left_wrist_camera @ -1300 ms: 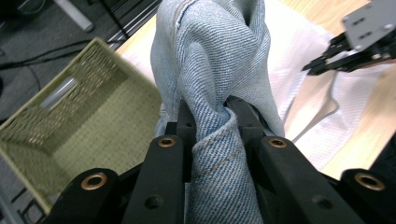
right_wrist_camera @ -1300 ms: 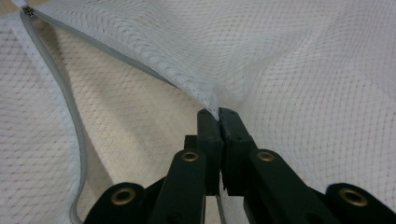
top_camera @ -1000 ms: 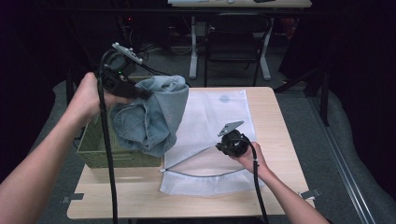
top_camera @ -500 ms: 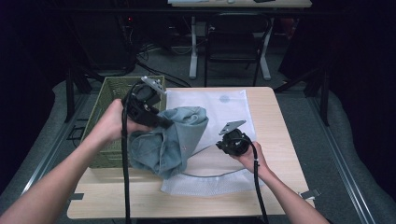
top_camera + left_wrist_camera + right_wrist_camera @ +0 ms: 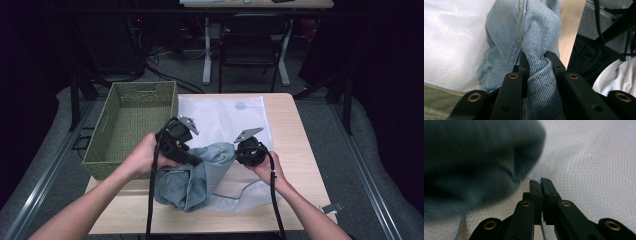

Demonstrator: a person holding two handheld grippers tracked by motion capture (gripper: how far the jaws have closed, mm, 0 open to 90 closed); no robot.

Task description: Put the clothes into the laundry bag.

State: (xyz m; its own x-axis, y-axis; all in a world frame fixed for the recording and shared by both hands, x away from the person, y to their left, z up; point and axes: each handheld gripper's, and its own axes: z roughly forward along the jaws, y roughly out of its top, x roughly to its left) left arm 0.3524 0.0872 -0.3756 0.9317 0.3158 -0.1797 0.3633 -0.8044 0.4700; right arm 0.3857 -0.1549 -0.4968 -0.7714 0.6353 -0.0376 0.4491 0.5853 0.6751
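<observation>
A light blue denim garment (image 5: 197,180) lies bunched on the near part of a white mesh bag (image 5: 225,117) on the wooden table. My left gripper (image 5: 196,160) is shut on a fold of the denim (image 5: 536,75), with the cloth squeezed between its jaws (image 5: 536,58). My right gripper (image 5: 249,150) sits just right of the denim, shut on the edge of the mesh bag (image 5: 586,170). In the right gripper view its jaws (image 5: 540,180) pinch the mesh, and the denim (image 5: 474,157) looms blurred at the upper left.
A green woven basket (image 5: 107,130) stands at the table's left side, with nothing in it. Bare wood (image 5: 290,135) shows right of the bag. A chair and desk legs stand beyond the far edge.
My left gripper has carried the denim from above the basket rightward and down onto the mesh bag, close to the right gripper. The right gripper has held its place on the bag.
</observation>
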